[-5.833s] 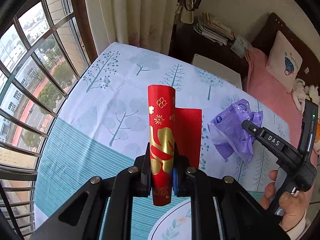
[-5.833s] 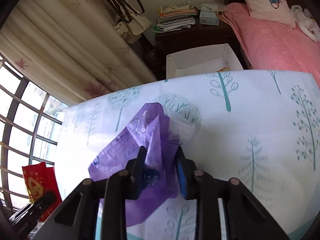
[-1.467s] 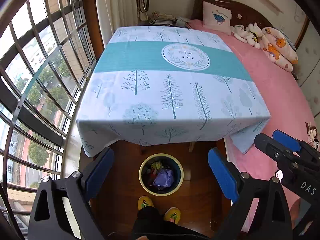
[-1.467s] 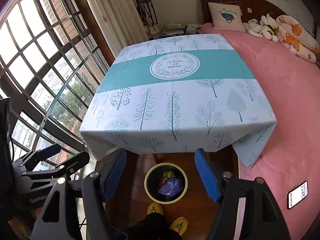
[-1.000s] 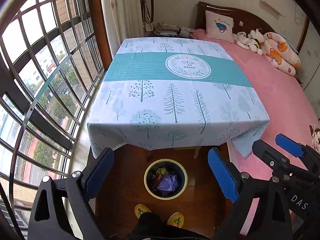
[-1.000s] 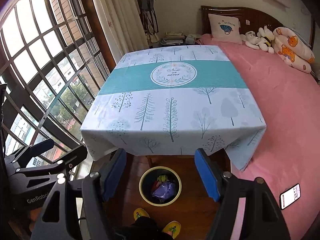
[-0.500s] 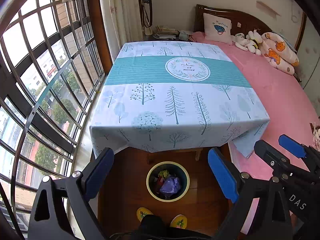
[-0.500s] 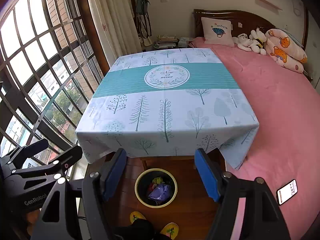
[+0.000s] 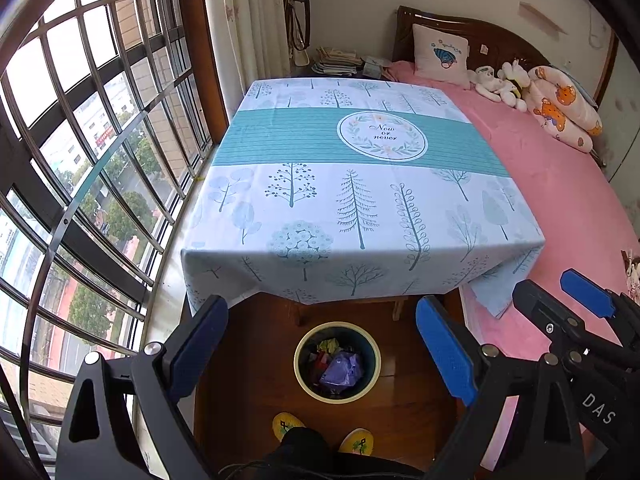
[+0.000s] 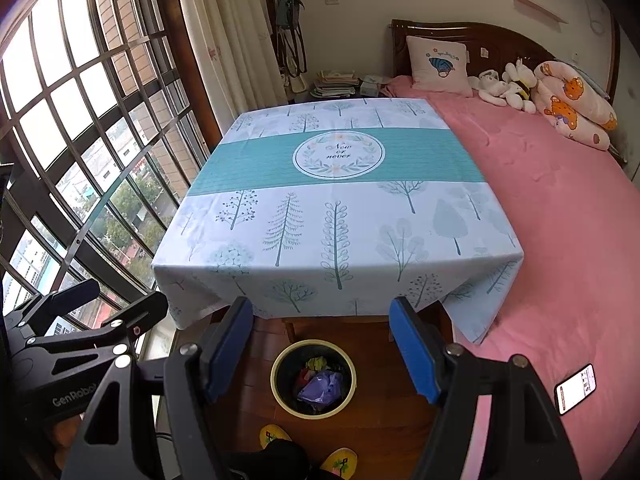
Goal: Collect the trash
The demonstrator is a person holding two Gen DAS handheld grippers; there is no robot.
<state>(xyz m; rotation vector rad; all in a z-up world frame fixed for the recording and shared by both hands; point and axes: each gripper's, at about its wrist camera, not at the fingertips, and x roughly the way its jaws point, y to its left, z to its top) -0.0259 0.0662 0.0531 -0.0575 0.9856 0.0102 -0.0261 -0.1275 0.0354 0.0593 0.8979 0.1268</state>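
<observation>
Both held high, empty: left gripper [image 9: 322,346] and right gripper [image 10: 320,346] spread wide. Purple bag [image 10: 320,389] lies crumpled in the bin [image 10: 280,390], lower centre. Looks light, limp, slippery; pinch a bunched fold.

The table's legs [image 9: 396,308] were mostly hidden under the hanging tablecloth [image 9: 360,216]; items beneath the purple bag [image 9: 340,370] in the bin [image 9: 306,380] were too small to identify, and at 6 o'clock the person's slippers [image 9: 356,442] were partly covered by dark clothing
</observation>
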